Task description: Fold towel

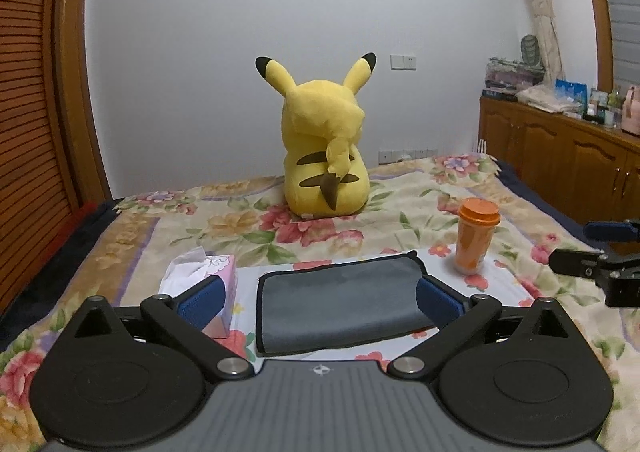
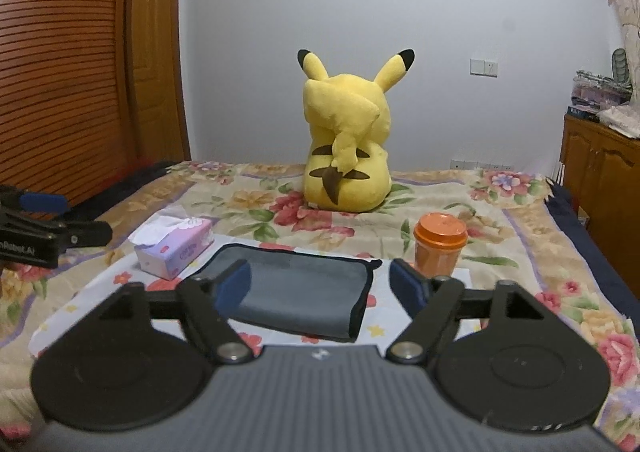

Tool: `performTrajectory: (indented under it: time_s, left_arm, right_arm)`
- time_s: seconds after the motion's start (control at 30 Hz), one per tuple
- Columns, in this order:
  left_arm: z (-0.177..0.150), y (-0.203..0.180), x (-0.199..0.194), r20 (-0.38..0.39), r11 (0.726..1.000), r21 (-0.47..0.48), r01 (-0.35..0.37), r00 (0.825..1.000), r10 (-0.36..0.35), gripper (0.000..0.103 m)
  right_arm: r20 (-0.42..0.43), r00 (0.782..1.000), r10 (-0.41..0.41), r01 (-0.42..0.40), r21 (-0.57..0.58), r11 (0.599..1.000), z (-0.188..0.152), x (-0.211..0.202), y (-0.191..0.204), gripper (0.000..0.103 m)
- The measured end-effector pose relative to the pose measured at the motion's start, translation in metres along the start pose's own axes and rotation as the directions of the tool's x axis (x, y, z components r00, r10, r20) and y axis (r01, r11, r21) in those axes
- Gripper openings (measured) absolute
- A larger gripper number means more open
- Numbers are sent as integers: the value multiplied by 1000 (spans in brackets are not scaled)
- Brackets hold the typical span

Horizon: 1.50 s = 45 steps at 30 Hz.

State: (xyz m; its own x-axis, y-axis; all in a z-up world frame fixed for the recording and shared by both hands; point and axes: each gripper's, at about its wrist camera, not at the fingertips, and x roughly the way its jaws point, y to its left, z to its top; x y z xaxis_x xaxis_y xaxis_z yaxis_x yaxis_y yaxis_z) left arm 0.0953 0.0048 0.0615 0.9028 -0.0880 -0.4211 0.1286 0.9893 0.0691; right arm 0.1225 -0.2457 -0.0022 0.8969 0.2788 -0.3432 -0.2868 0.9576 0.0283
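Left wrist view: we see our left gripper low in the frame, its blue-padded jaws spread wide and holding nothing.
Towel: the grey folded cloth towel with dark edging lies flat at lower centre, on a pale sheet over the floral bedspread, framed between our open fingers.
Tissue box: a pink and lilac cardboard tissue box sits just left of the towel.
Cup: an orange plastic cup with a screw lid stands upright to the towel's upper right.
Plush: a yellow plush toy with black-tipped ears sits mid-frame, its back to us.
Right wrist view: our right gripper also has its jaws apart and empty; the towel lies at lower centre, beyond the left finger.
Right edge, left wrist view: the right gripper's side shows there, well apart from the towel.
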Motion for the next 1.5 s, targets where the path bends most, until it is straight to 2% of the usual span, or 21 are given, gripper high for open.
performTrajectory:
  time_s: [0.07, 0.13, 0.3, 0.37, 0.43, 0.63, 0.87, 1.5]
  left_arm:
    - [-1, -2, -4, 1, 1000, 10, 3, 1000, -3, 103]
    - [-3, -6, -9, 5, 1000, 23, 1, 1000, -1, 103]
    - [-7, -10, -17, -2, 1000, 21, 2, 1000, -2, 103]
    - [-9, -11, -20, 1, 1000, 16, -3, 1000, 3, 103]
    - [-12, -12, -22, 3, 1000, 10, -8, 1000, 8, 103]
    - [-21, -15, -28, -2, 999, -8, -37, 999, 37, 103]
    - [-36, -17, -37, -19, 999, -30, -10, 1000, 9, 103]
    - [-84, -25, -37, -86, 1000, -22, -9, 996, 7, 103]
  right_arm:
    - [1, 1000, -1, 1, -3, 1000, -1, -3, 2, 82]
    - [6, 1000, -3, 3, -2, 1000, -3, -7, 3, 90]
    - [7, 1000, -2, 1, 6, 1000, -6, -13, 7, 91]
    - [6, 1000, -1, 1, 8, 1000, -8, -15, 9, 95]
    - [12, 1000, 2, -2, 9, 1000, -9, -17, 11, 103]
    - [0, 1000, -11, 11, 11, 1000, -15, -20, 17, 103]
    - [-22, 999, -24, 25, 28, 999, -31, -25, 19, 103]
    - [-66, 997, -28, 31, 45, 999, -65, -33, 34, 103]
